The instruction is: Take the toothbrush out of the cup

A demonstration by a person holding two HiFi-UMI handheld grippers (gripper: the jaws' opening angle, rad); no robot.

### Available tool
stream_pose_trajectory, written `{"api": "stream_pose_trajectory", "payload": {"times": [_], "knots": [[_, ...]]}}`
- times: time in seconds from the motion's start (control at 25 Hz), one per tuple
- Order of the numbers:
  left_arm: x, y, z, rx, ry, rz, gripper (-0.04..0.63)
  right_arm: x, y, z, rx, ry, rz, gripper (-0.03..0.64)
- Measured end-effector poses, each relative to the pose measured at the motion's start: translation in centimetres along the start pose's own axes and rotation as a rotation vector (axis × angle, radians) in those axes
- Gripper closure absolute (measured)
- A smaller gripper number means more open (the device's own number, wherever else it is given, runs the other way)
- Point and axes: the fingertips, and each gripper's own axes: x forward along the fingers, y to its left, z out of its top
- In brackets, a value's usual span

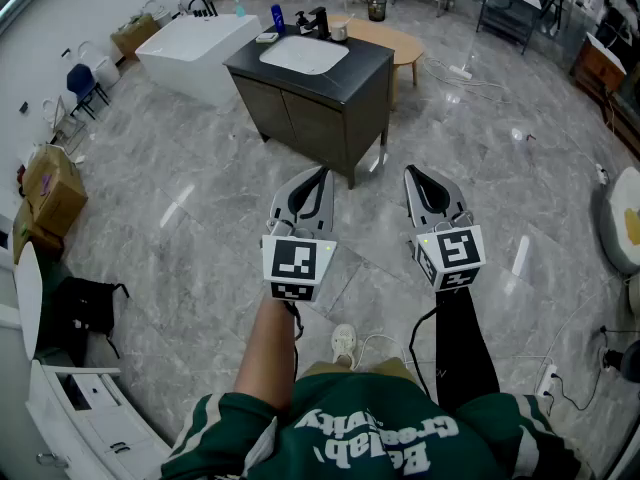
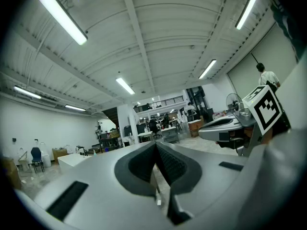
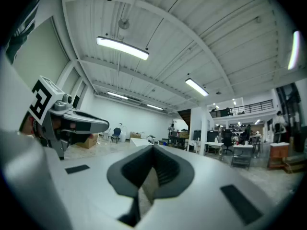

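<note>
A dark vanity (image 1: 350,78) with a white sink (image 1: 303,54) stands several steps ahead on the marble floor. A small pale cup (image 1: 339,32) sits at the vanity's back edge beside the black tap (image 1: 318,20); the toothbrush is too small to make out. My left gripper (image 1: 322,174) and right gripper (image 1: 412,174) are held level side by side, well short of the vanity. Both are shut with nothing between the jaws. In the left gripper view the left gripper (image 2: 156,145) has its tips together, and so does the right gripper (image 3: 153,149) in the right gripper view.
A white bathtub (image 1: 196,52) stands left of the vanity, a round wooden table (image 1: 398,40) behind it. A blue bottle (image 1: 277,17) is on the vanity top. Cardboard boxes (image 1: 50,190) and a black bag (image 1: 86,304) line the left wall. Cables (image 1: 560,373) trail at the right.
</note>
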Motion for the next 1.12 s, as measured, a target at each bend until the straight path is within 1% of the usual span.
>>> {"api": "stream_pose_trajectory", "payload": {"times": [0.2, 0.28, 0.4, 0.48, 0.72, 0.88, 1.12], "knots": [[1.7, 2.0, -0.9, 0.007, -0.001, -0.011, 0.601, 2.8, 0.2, -0.4, 0.018, -0.005, 0.002, 0.612], [2.3, 2.8, -1.3, 0.002, -0.001, -0.011, 0.601, 3.8, 0.1, -0.5, 0.028, -0.014, -0.016, 0.611], [3.0, 4.4, -2.2, -0.004, 0.006, -0.007, 0.601, 5.3, 0.2, -0.6, 0.020, -0.022, -0.045, 0.522], [3.3, 5.4, -2.8, -0.004, 0.010, -0.009, 0.601, 6.3, 0.5, -0.9, 0.012, -0.019, -0.050, 0.482], [4.4, 7.6, -3.6, -0.009, 0.014, -0.019, 0.601, 8.8, 1.1, -1.6, 0.010, -0.004, -0.053, 0.460], [5.2, 8.9, -4.1, -0.019, 0.013, -0.013, 0.601, 10.2, 1.2, -1.4, 0.014, -0.009, -0.048, 0.456], [8.0, 10.7, -5.3, -0.030, 0.026, 0.008, 0.601, 13.3, -0.7, -1.4, 0.009, -0.024, -0.044, 0.445]]}}
